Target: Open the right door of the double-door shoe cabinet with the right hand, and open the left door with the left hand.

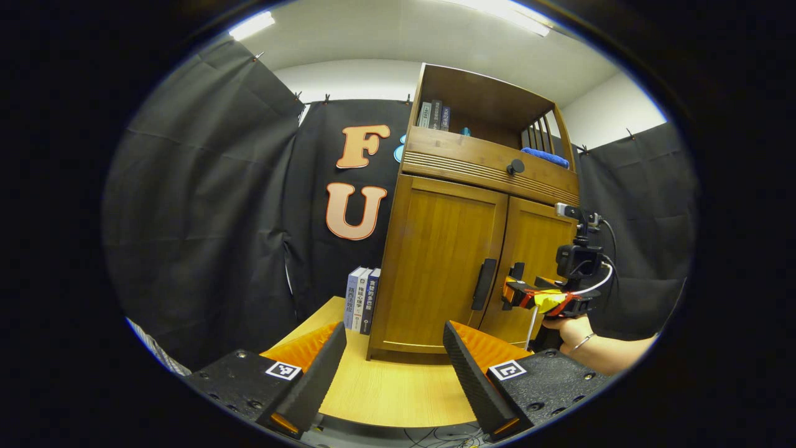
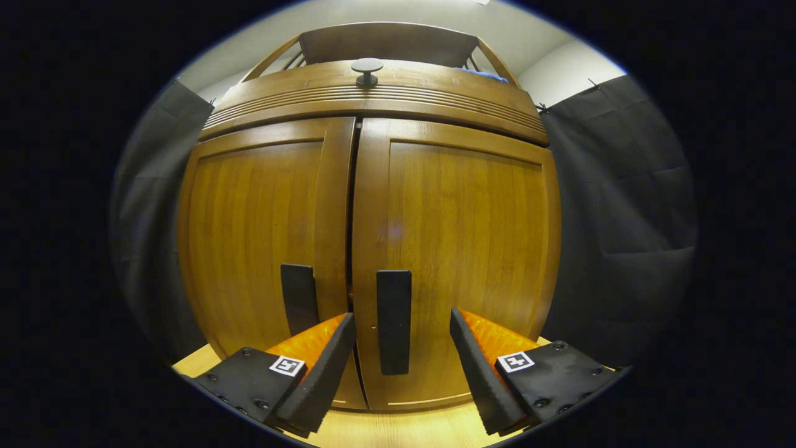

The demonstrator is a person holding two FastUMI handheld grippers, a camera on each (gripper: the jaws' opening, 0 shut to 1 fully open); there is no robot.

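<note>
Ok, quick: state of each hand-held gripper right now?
Left hand-held gripper: open, holding nothing.
Right hand-held gripper: open, fingers either side of the right door handle, not clamped.

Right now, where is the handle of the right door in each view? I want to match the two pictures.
Left gripper view: the right door handle is right of centre, just ahead of the right gripper.
Right gripper view: it is at lower centre, between this gripper's open fingers.
Shared landmark: the round drawer knob above the doors.
</note>
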